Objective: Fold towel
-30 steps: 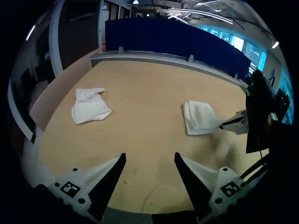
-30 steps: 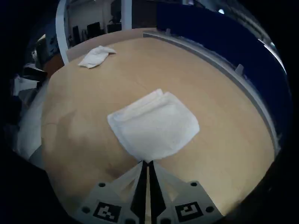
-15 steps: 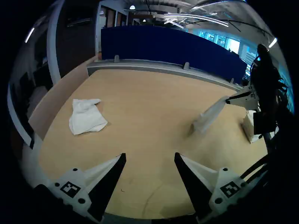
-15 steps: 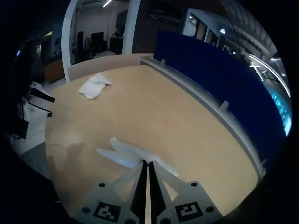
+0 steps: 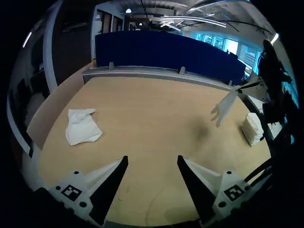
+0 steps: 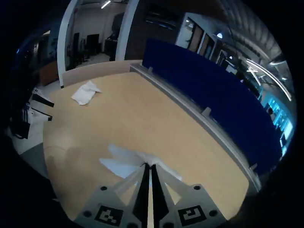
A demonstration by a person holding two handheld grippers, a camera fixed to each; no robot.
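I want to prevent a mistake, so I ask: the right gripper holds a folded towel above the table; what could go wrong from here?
1. The towel hangs from the right gripper by one end, with the open left gripper far from it, so its folds may fall open.
2. The stack of folded towels lies close to the table edge; a careless set-down might push it off.

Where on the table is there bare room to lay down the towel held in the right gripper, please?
The wide bare middle of the table, between the crumpled towel and the folded stack. It is tightest by that stack, where the right gripper holds the hanging towel.
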